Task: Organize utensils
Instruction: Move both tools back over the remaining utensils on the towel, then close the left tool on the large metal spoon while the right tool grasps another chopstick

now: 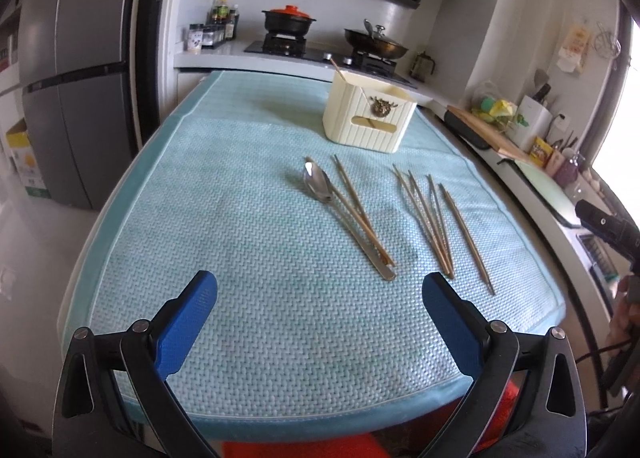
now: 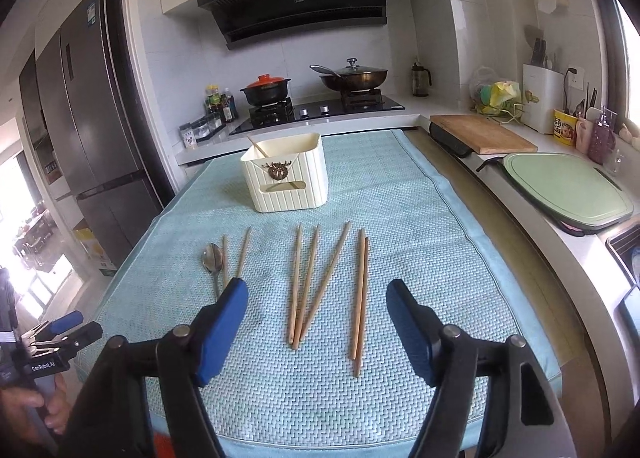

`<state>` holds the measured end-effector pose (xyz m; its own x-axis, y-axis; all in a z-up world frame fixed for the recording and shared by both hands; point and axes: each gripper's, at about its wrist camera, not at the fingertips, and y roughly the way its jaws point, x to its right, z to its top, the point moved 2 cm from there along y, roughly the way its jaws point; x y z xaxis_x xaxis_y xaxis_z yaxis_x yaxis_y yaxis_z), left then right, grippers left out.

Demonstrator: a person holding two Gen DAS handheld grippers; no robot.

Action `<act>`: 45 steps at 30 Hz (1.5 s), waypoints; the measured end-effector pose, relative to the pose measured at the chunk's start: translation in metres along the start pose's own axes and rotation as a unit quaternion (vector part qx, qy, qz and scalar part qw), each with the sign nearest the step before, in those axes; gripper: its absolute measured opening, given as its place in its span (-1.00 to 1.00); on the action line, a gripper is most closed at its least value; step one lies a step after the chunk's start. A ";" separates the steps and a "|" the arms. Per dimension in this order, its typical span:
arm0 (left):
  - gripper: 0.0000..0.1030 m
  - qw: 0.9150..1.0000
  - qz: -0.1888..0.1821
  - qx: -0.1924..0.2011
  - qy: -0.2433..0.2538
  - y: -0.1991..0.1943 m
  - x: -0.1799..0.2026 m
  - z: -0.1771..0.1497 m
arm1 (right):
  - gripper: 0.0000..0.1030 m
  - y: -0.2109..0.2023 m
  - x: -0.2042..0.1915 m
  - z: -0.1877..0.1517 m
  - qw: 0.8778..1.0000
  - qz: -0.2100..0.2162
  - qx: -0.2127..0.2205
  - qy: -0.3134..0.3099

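A cream ribbed utensil holder (image 1: pixel 367 117) (image 2: pixel 286 174) stands at the far side of a light blue mat (image 1: pixel 224 218) (image 2: pixel 420 218), with one chopstick leaning inside. A metal spoon (image 1: pixel 320 188) (image 2: pixel 213 260) lies on the mat beside two chopsticks (image 1: pixel 356 202) (image 2: pixel 242 254). Several more wooden chopsticks (image 1: pixel 432 222) (image 2: pixel 316 282) lie loose to the right. My left gripper (image 1: pixel 318 290) is open and empty above the mat's near edge. My right gripper (image 2: pixel 316 294) is open and empty, hovering over the near ends of the chopsticks.
A stove with a black pot (image 2: pixel 264 92) and a wok (image 2: pixel 354 78) is behind the mat. A grey fridge (image 1: pixel 76 70) stands to the left. A wooden cutting board (image 2: pixel 482 134) and a green board (image 2: pixel 568 188) lie on the right counter.
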<state>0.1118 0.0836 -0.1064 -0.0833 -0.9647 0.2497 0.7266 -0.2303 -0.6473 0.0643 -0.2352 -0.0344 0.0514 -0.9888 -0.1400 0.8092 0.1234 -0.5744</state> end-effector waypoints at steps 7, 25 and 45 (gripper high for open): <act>0.98 1.000 0.008 -0.028 0.007 0.027 0.009 0.003 | -0.06 0.021 0.032 -0.015 0.998 -0.018 -0.051 0.016; 0.98 0.991 0.058 -0.106 -0.050 0.099 -0.012 0.020 | -0.28 0.146 0.079 -0.014 0.984 0.021 -0.166 0.056; 0.98 0.988 0.078 -0.117 -0.066 0.094 -0.028 0.006 | -0.25 0.272 0.046 0.011 0.966 -0.038 -0.239 -0.088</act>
<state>0.1864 0.0893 -0.1702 0.1191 -0.9693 0.2153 0.5444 -0.1176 -0.8306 0.2927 -0.2477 -0.1883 0.1358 -0.9902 0.0318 0.4549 0.0338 -0.8899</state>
